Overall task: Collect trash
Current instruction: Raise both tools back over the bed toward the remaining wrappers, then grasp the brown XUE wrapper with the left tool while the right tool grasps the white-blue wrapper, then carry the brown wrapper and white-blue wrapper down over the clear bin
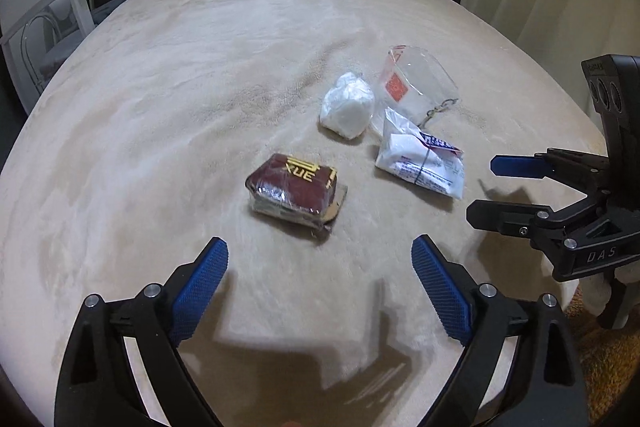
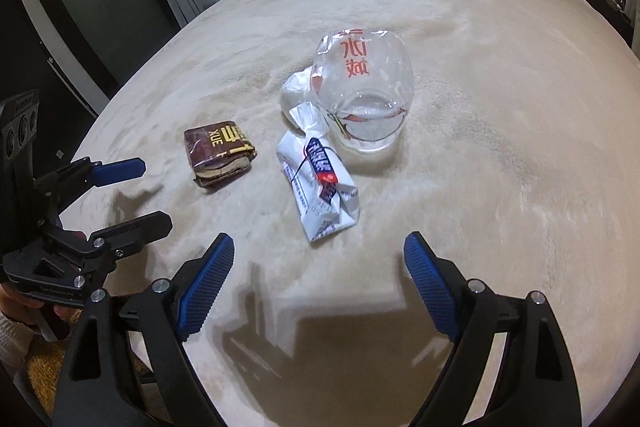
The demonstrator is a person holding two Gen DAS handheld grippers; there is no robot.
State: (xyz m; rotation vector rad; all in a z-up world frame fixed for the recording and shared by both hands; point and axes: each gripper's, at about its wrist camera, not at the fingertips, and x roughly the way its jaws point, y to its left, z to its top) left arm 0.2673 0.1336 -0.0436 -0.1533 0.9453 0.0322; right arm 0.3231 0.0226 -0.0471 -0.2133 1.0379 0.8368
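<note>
Both tools spread wide over trash on the bed (image 1: pixel 160 67).
Left tool (image 1: pixel 320 279) faces the maroon wrapped pack (image 1: pixel 294 189) at 12 o'clock, probably light and slippery; pinch its short sides. Right tool (image 2: pixel 318 263) holds nothing.

You're working under soft, warm indoor light from above and behind you, which throws hard-edged tool shadows onto the beige bed (image 1: pixel 160 107) at the bottom of both views. Your fisheye lenses bow the bed into a dome and darken the corners, and the near blanket is slightly smeared. Glare glints off the clear plastic cup (image 2: pixel 362 87) and the film-wrapped maroon packet (image 1: pixel 294 191).
</note>
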